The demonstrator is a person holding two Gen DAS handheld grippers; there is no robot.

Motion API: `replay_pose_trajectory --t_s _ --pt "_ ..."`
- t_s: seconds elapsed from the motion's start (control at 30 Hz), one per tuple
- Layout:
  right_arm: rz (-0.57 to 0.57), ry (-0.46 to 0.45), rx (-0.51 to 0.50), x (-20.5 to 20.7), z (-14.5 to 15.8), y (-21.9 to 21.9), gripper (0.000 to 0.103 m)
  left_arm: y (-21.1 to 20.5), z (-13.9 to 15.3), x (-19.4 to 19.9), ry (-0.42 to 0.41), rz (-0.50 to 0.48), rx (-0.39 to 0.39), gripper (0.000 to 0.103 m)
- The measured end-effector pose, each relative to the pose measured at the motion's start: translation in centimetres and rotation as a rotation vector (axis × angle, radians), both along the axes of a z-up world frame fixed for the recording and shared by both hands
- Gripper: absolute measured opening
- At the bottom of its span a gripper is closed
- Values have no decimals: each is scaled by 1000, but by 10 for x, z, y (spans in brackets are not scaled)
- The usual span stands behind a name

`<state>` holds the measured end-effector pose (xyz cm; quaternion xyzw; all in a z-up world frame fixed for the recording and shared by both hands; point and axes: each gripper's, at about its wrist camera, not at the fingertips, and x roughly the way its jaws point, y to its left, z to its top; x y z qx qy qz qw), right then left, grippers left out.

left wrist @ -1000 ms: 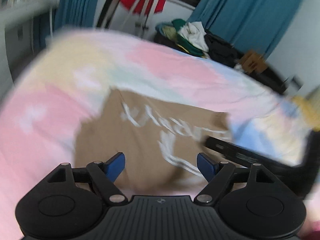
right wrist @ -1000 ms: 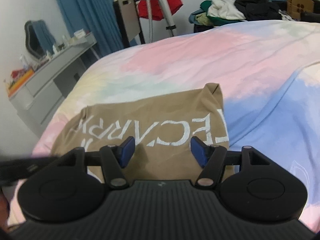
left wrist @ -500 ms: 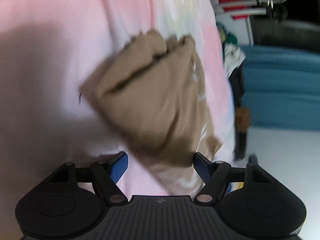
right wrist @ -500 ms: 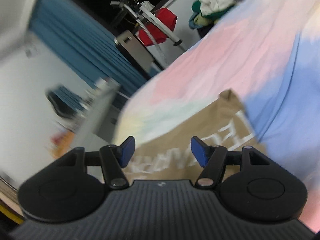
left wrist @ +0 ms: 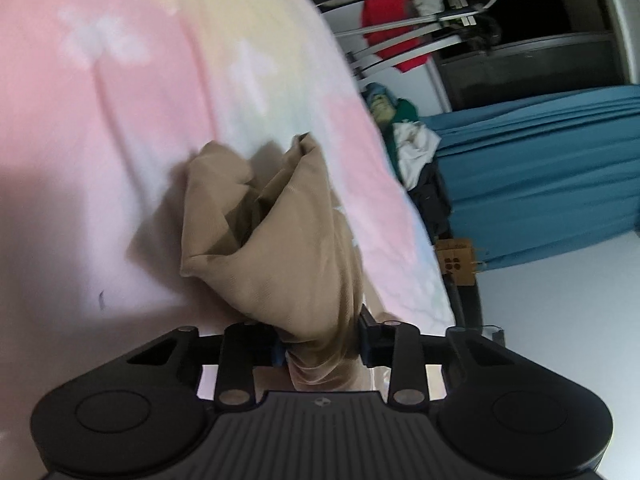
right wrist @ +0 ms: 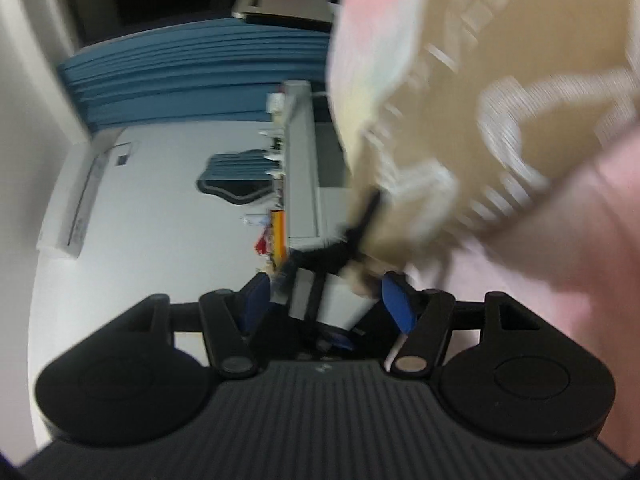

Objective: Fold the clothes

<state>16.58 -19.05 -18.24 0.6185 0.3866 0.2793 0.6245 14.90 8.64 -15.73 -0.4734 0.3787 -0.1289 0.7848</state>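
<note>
A tan T-shirt [left wrist: 280, 232] with white lettering lies bunched on a pastel tie-dye bedspread [left wrist: 120, 120]. My left gripper [left wrist: 320, 346] is shut on a fold of the shirt, which rises bunched from between its blue pads. In the blurred right wrist view the shirt [right wrist: 500, 80] fills the upper right, its lettering visible. My right gripper [right wrist: 326, 304] is open, its blue pads apart and nothing between them, tilted sideways beside the shirt's edge.
A heap of clothes [left wrist: 404, 136] lies past the bed's far edge, by blue curtains [left wrist: 540, 184] and a rack with a red garment [left wrist: 396, 32]. A cardboard box [left wrist: 458, 260] stands nearby. A grey dresser [right wrist: 300, 168] and mirror [right wrist: 236, 180] stand beside the bed.
My left gripper has closed on the tan shirt and bunched it up. My right gripper has swung sideways and close to the shirt, staying open.
</note>
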Motion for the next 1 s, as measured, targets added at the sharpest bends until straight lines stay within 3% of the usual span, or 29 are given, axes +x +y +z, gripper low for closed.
replay_pose_trajectory --t_s 0.13,0.3,0.4,0.53,0.6,0.8,1.0 --pt "-75 101 -22 -3 -20 -4 65 -2 10 0 -39 -10 4 32" --pt "-310 154 -79 -11 -27 -33 65 2 12 3 -37 -8 -20 31" --pt "-387 175 -82 -14 -29 -42 55 5 8 5 -20 -8 -32 31" --pt "-400 111 -197 -11 -15 -30 34 11 7 4 -22 -7 -29 31" --pt "-413 72 -252 -9 -7 -27 31 10 10 4 -35 -8 -23 31" --pt "-471 -3 -283 -33 16 -31 28 8 27 -4 -75 -26 -73 31" --pt "-589 -7 -287 -69 61 -56 26 -51 71 4 -105 -110 -53 31"
